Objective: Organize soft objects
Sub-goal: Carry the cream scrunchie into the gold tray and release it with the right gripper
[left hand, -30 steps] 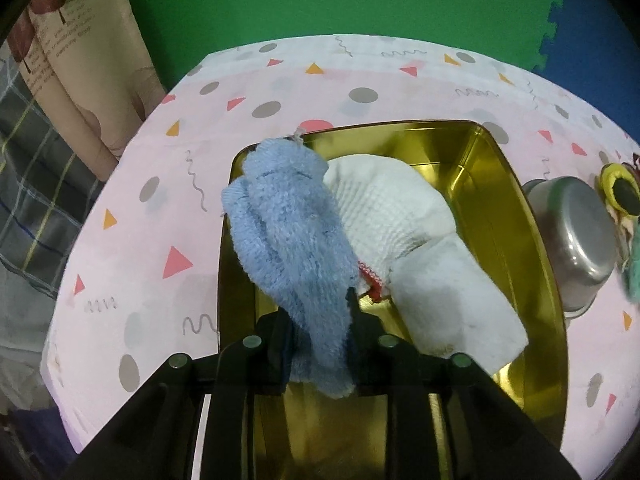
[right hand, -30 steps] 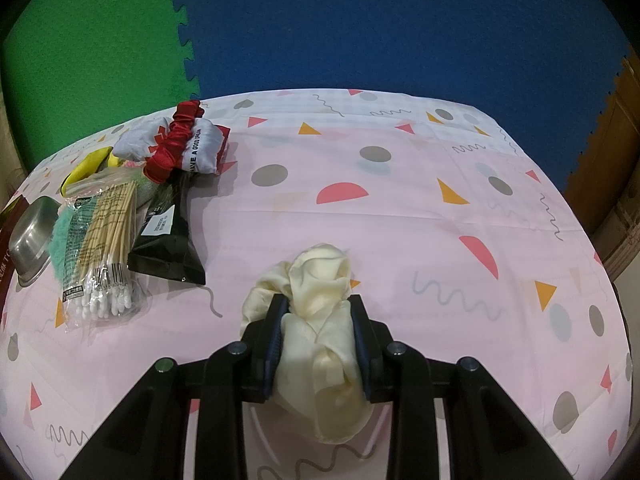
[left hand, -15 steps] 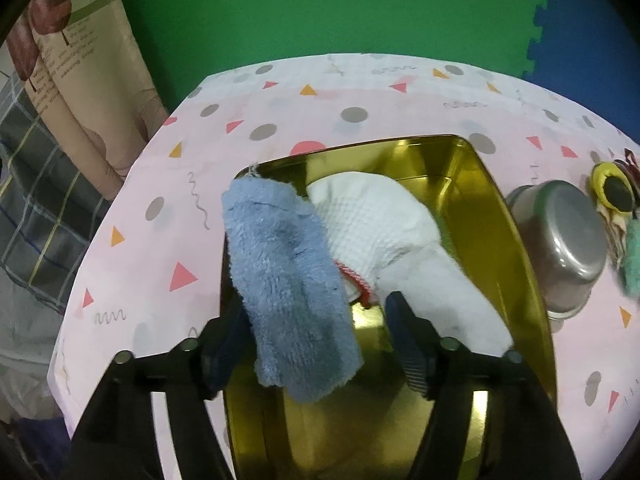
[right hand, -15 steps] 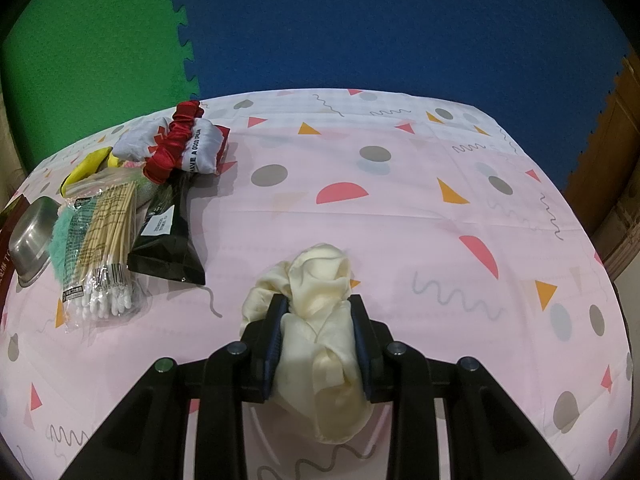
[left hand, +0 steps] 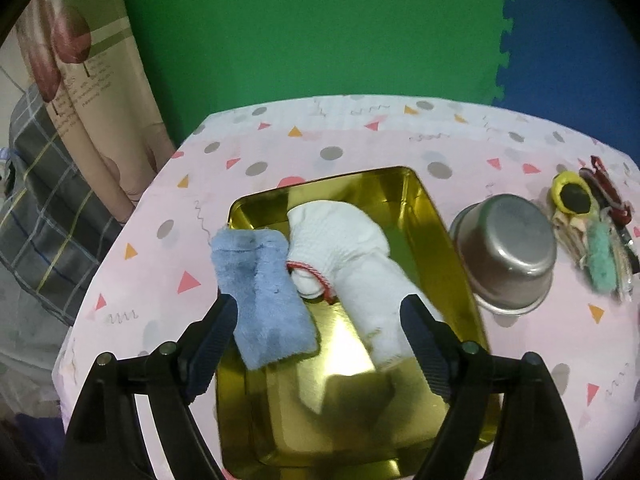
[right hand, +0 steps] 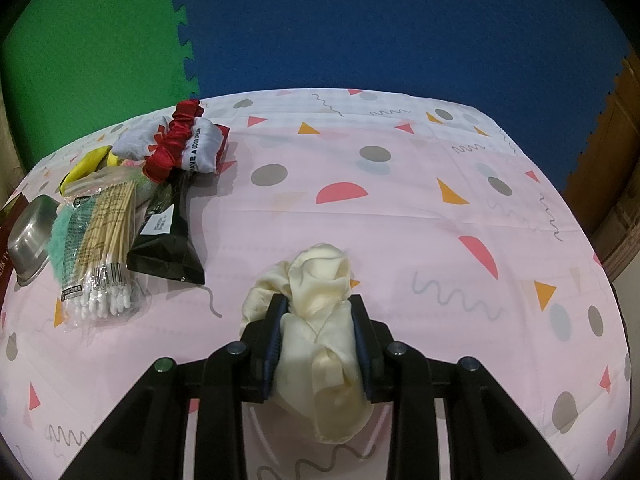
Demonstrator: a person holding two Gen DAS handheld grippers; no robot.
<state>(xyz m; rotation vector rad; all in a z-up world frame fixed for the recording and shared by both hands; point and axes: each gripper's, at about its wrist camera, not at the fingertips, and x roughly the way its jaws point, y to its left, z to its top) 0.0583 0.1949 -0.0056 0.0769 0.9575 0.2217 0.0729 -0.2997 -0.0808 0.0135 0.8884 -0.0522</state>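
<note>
Pink patterned tablecloth (left hand: 320, 144) covers the table, green and blue foam mats behind. On it, a gold tray (left hand: 436, 216) holds a blue fluffy cloth (left hand: 260, 292) draped over its left rim beside a white cloth (left hand: 352, 248). Left gripper (left hand: 318, 322) jaws are opening, wide apart, pressing nothing. Right gripper (right hand: 318, 316) clamps a cream scrunchie (right hand: 320, 312). A steel bowl (left hand: 506, 256) sits just right of the tray.

Green foam wall (left hand: 320, 28), blue foam wall (right hand: 380, 20) (interlocking); patterned tablecloth (right hand: 400, 200).
</note>
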